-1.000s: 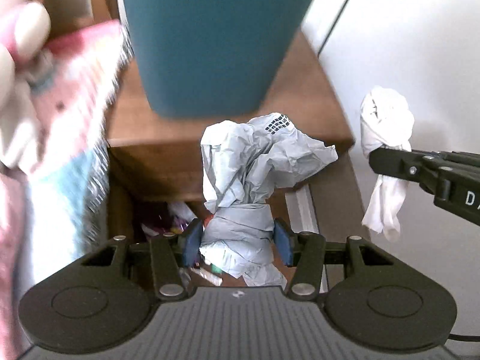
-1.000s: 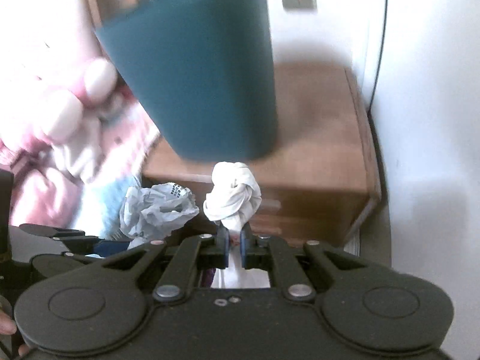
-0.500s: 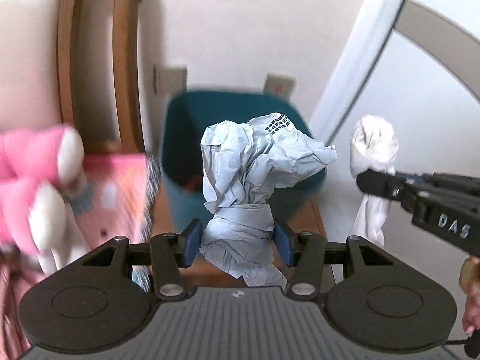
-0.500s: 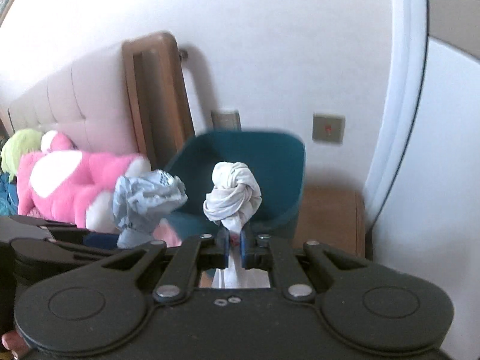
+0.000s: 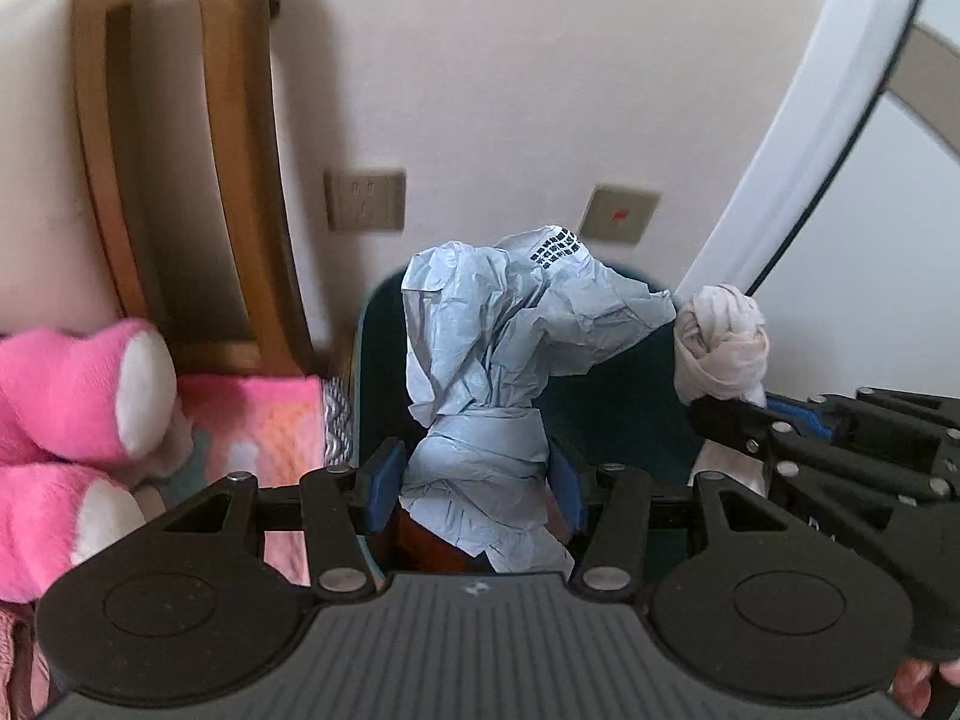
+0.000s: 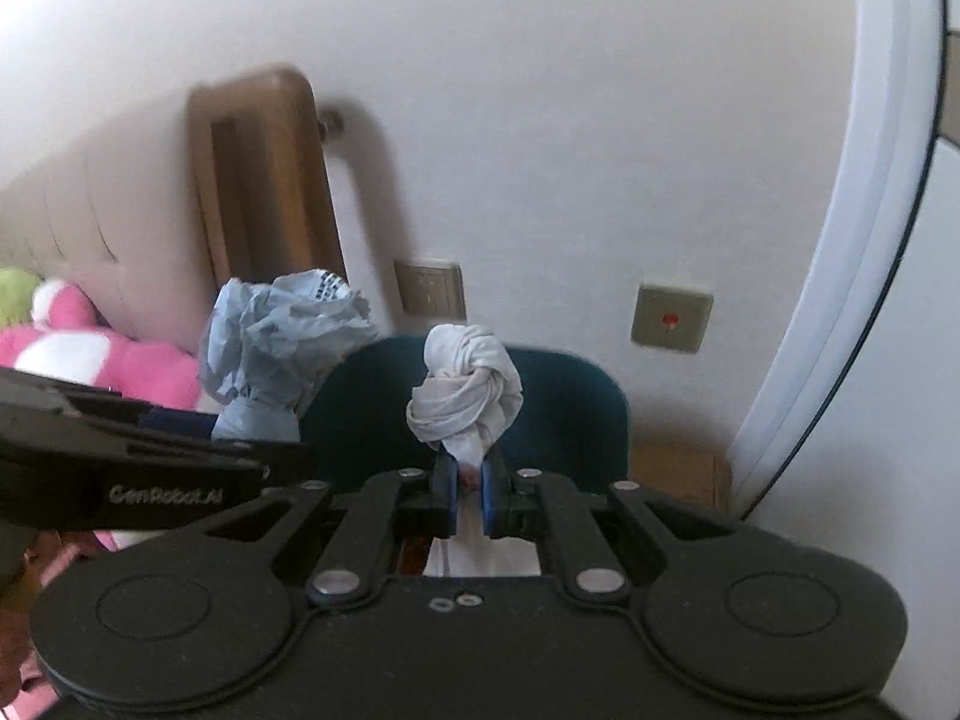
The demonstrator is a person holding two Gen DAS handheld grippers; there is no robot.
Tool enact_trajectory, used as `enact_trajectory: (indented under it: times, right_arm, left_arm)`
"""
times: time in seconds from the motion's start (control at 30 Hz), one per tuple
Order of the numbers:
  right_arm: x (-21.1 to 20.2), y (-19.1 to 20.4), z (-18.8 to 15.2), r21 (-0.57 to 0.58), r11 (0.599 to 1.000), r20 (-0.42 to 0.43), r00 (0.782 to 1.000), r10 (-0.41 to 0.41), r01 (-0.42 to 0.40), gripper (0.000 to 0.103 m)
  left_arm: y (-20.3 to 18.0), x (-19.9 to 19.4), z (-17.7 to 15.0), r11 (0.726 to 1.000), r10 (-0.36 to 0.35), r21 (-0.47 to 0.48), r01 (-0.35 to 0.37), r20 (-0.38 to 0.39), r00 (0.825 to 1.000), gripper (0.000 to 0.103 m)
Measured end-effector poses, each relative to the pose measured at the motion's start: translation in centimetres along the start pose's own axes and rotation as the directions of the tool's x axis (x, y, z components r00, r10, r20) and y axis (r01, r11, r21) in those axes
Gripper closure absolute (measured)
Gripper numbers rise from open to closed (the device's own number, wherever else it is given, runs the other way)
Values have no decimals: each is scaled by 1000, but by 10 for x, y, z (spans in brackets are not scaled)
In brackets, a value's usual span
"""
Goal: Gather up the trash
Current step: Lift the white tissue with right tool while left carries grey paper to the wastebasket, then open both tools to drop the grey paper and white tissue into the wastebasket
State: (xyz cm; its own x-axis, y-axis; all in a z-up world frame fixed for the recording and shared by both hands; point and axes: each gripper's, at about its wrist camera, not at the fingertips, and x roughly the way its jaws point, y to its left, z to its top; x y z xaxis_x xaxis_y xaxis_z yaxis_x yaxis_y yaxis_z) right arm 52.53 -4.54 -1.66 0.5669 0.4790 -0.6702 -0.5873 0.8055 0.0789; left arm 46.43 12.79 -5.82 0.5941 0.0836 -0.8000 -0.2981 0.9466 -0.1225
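Crumpled grey-blue paper (image 5: 480, 396) in left tool (image 5: 477, 486), knotted white tissue (image 6: 465, 399) in right tool (image 6: 468, 489)

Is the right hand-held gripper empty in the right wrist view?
No, the right hand-held gripper is shut on a knotted white tissue wad.

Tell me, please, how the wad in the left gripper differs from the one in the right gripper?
The crumpled blue paper is bulkier, creased, with black print on top; the white tissue wad is smaller, twisted into a knot. The left gripper holds wider, the right gripper pinches nearly shut. Both wads hang before the teal bin.
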Motion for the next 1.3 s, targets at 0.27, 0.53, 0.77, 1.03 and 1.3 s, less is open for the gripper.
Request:
enact_trajectory:
  times: [0.27, 0.53, 0.77, 1.03, 1.3]
  right_arm:
    - [44, -2, -17, -28, 999, -107, 994, -27, 25, 96]
    - [60, 7, -30, -59, 998, -162, 987, -18, 8, 89]
    - [70, -2, -33, -18, 1000, -198, 980, -16, 13, 84]
    - [58, -10, -36, -1, 1000, -185, 983, -17, 17, 71]
    - [21, -8, -33, -30, 998, -132, 990, 43, -47, 58]
  left_arm:
    - [11, 54, 8, 1000, 16, -13, -18, -115, 993, 52]
    - [0, 85, 5, 998, 39, 62, -29, -166, 985, 52]
    - [-9, 89, 8, 991, 58, 129, -37, -170, 984, 52]
    - [-8, 79, 7, 993, 44, 112, -25, -169, 985, 39]
    - [-8, 40, 2, 992, 10, 124, 4, -108, 994, 39]
